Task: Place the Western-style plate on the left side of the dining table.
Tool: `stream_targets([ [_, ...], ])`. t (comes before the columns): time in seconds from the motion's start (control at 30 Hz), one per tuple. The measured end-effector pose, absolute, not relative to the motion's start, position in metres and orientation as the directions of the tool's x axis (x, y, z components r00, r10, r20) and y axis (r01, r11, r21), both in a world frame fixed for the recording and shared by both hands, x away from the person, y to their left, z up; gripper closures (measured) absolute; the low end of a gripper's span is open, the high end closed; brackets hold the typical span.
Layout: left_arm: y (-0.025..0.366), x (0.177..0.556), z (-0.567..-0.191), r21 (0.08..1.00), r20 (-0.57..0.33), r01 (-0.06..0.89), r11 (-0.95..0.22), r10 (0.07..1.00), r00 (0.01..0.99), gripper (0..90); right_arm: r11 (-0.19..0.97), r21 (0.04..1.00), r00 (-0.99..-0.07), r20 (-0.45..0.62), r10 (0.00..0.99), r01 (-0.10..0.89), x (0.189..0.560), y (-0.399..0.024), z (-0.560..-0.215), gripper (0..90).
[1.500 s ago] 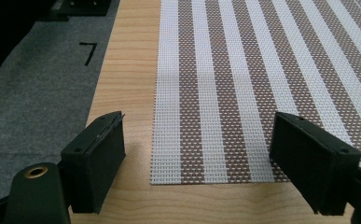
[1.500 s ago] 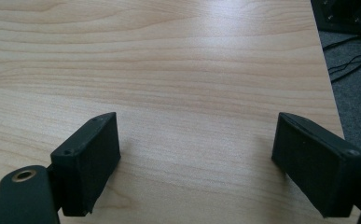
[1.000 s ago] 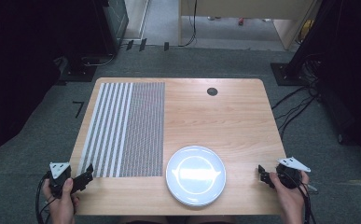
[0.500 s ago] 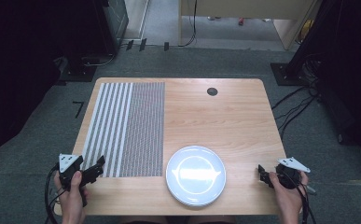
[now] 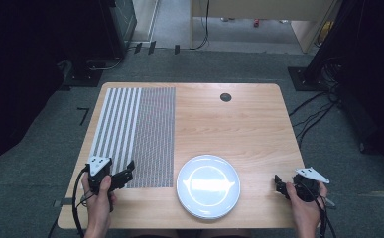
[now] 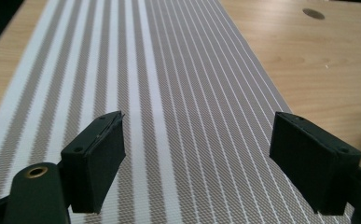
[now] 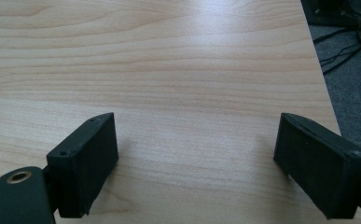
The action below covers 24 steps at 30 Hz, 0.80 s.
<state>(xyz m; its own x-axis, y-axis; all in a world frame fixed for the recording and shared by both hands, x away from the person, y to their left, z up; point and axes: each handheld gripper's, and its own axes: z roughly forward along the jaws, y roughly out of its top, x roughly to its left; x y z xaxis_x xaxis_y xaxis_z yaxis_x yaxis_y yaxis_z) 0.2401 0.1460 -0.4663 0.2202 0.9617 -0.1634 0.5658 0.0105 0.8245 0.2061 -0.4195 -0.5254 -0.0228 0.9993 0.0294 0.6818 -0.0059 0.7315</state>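
In the high view, the left claw (image 5: 126,175) sits in the lower left of the frame, gripped by the person's left hand (image 5: 99,193), whose forearm rises from the bottom edge. Its black jaws point toward the upper right and stand wide apart with nothing between them; the left gripper view shows the same broad gap. A grey three-cornered plate tops it. The right claw (image 5: 278,184) sits in the lower right, held by the right hand (image 5: 303,201), jaws pointing left. In the right gripper view its jaws stand wide apart too, empty.
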Motion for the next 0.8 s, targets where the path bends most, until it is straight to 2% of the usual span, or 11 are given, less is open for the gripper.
stream_targets([
  [0.3,0.126,0.239,-0.474,0.817,-0.157,0.576,-0.027,0.951,0.267,18.5,-0.055,0.738,0.037,0.041,0.998,0.672,0.209,-0.415,-0.523,15.4],
  [0.8,0.105,0.237,-0.477,0.815,-0.137,0.574,-0.073,0.94,0.314,18.5,-0.109,0.79,0.006,0.133,0.991,0.604,0.206,-0.398,-0.503,16.4],
])
